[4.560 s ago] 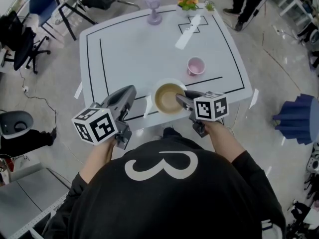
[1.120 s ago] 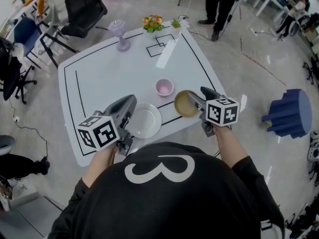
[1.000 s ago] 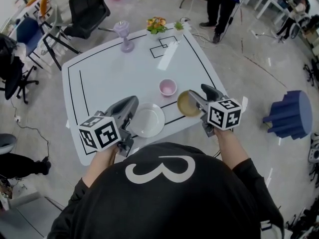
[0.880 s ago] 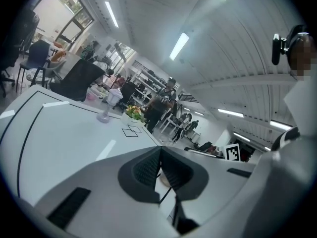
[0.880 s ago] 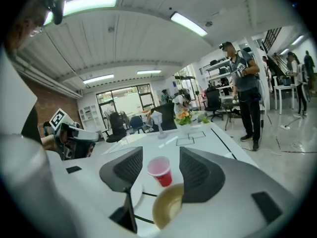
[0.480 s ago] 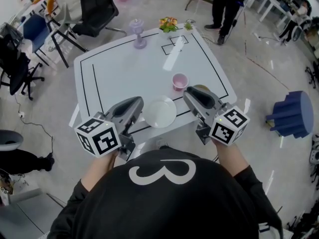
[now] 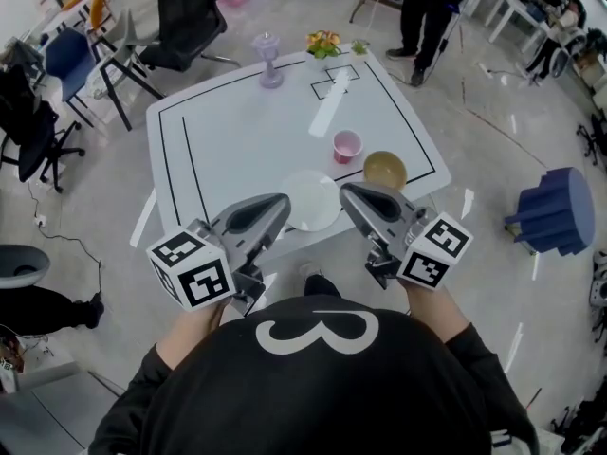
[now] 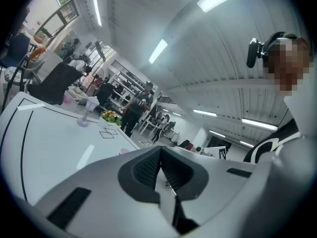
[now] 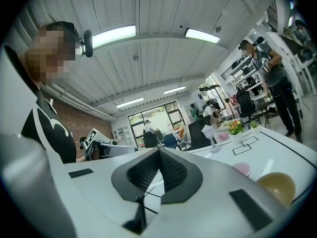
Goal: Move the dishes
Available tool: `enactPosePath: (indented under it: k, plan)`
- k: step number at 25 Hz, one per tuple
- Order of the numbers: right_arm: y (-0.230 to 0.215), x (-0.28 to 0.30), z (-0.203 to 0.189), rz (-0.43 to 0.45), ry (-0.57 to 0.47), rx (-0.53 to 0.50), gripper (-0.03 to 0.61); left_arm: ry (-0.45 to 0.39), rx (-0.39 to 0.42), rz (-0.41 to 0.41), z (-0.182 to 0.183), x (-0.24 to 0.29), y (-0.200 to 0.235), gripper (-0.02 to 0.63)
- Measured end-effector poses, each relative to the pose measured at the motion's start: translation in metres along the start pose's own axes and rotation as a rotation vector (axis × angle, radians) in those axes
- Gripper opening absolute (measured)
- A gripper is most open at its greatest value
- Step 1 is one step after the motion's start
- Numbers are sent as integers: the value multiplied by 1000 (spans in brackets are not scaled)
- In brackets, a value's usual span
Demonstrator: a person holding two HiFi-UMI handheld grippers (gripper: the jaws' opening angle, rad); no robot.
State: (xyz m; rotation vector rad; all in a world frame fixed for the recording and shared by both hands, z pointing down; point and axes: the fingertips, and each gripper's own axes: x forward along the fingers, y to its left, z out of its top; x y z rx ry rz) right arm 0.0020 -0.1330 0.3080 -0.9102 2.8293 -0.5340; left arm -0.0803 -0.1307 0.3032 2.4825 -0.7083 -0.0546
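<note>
Three dishes stand on the white table [image 7: 237, 131]: a white plate [image 7: 310, 200] at the near edge, a pink cup [image 7: 347, 145] beyond it, and a tan bowl [image 7: 384, 170] to the right near the black border line. My left gripper [image 7: 278, 204] is shut and empty, its tip just left of the plate. The right gripper [image 7: 348, 193], likewise shut and empty, hovers by the plate's right rim, short of the bowl. The right gripper view shows the pink cup [image 9: 241, 168] and the bowl [image 9: 276, 185] past the closed jaws [image 9: 158, 151]. The left gripper view shows closed jaws [image 8: 160, 150].
A purple goblet [image 7: 268, 57] and a small flower arrangement [image 7: 324, 43] stand at the table's far edge. Office chairs [image 7: 180, 27] crowd the far left. A person [image 7: 429, 8] stands beyond the far right corner. A blue stool [image 7: 558, 211] sits on the floor at right.
The bowl, held by the right gripper earlier, now rests on the table right of the pink cup. The right gripper let go and drew back beside the plate; the left gripper stayed shut.
</note>
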Motion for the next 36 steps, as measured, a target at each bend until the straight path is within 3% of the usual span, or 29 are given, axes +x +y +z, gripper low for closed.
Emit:
enactPosePath:
  k: [5,17,24,36]
  plan:
    - [4,-16,-4,-41,-37,64,9,5,7,-35,-8,-7,-19,3]
    - [44,-26,-16,-43,21,-31,9,1,55,-34,-16,-31,-38,3]
    - [53,-31,-22,-54,21,-25,9,10,112,-27,-22,-38,-45,3]
    - [76,-35,-30,-56,19,-44,9,-3,96,-30,-30,-59,-53,3]
